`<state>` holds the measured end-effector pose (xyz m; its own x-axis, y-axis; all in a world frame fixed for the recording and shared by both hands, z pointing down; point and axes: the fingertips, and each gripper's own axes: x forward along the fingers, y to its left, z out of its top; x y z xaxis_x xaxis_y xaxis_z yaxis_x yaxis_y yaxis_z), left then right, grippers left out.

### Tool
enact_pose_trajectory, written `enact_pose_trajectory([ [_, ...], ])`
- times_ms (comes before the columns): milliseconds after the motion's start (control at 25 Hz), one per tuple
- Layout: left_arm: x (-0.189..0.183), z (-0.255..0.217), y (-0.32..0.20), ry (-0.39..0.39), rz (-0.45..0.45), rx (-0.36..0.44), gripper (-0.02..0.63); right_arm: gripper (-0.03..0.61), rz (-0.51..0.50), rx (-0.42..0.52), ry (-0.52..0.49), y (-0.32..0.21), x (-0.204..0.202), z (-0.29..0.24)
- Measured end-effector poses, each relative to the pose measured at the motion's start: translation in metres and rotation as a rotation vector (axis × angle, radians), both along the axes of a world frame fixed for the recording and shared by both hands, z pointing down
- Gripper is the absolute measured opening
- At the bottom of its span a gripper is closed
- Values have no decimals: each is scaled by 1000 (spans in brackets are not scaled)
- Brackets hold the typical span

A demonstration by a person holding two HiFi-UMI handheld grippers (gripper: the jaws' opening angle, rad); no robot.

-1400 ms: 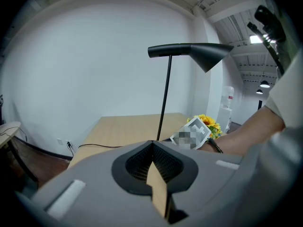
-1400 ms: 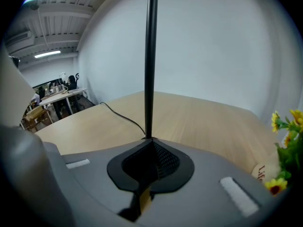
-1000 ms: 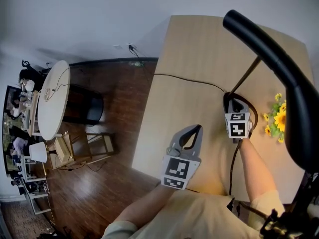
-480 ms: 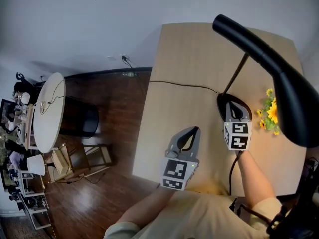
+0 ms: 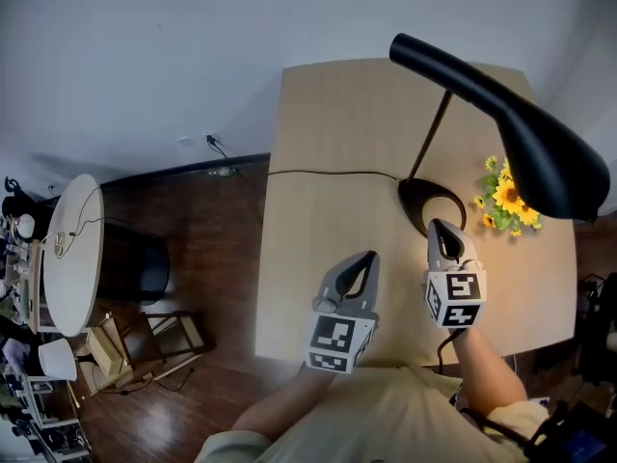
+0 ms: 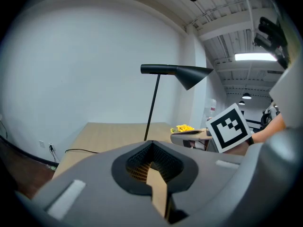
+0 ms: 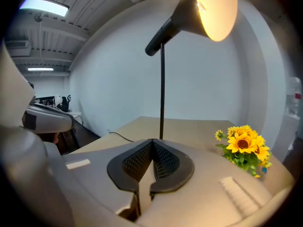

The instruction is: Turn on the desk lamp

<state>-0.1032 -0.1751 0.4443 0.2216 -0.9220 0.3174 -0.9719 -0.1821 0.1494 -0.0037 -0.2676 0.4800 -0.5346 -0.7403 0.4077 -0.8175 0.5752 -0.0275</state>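
The black desk lamp stands on the light wood table (image 5: 328, 230). Its round base (image 5: 424, 196) carries a thin pole up to the long shade (image 5: 521, 133). In the right gripper view the shade (image 7: 215, 8) glows warm from inside, so the lamp is lit. My right gripper (image 5: 439, 226) is shut with nothing in it, its tip over the near rim of the base; contact cannot be told. My left gripper (image 5: 368, 257) is also shut with nothing held, hovering left of the base. The pole (image 7: 162, 93) rises straight ahead of the right jaws.
A bunch of sunflowers (image 5: 506, 201) lies right of the base. The lamp's black cord (image 5: 328, 173) runs left across the table and off its edge toward a wall socket (image 5: 207, 141). On the floor at left are a round white table (image 5: 67, 258) and a black bin (image 5: 130, 258).
My right gripper has drawn back toward me, from over the middle of the lamp base to its near rim. The left gripper has hardly moved. The head view has shifted, showing more of the lamp.
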Motion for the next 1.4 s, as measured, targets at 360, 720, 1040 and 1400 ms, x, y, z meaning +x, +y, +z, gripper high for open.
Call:
enact_pose_trajectory([
  [360,8,-24,35,-8,122,63,0,0,87,33,-23,77,10,-24],
  [720,4,-34,87,-5,198,106,0,0,149,77,-35,148,8,-50],
  [1040,9,-33,142,54,274,110,0,0,195,104,-9,218,12,-75],
  [1400,40,-48,176,26,341,149,0,0,174,118,1,275,31,-86],
])
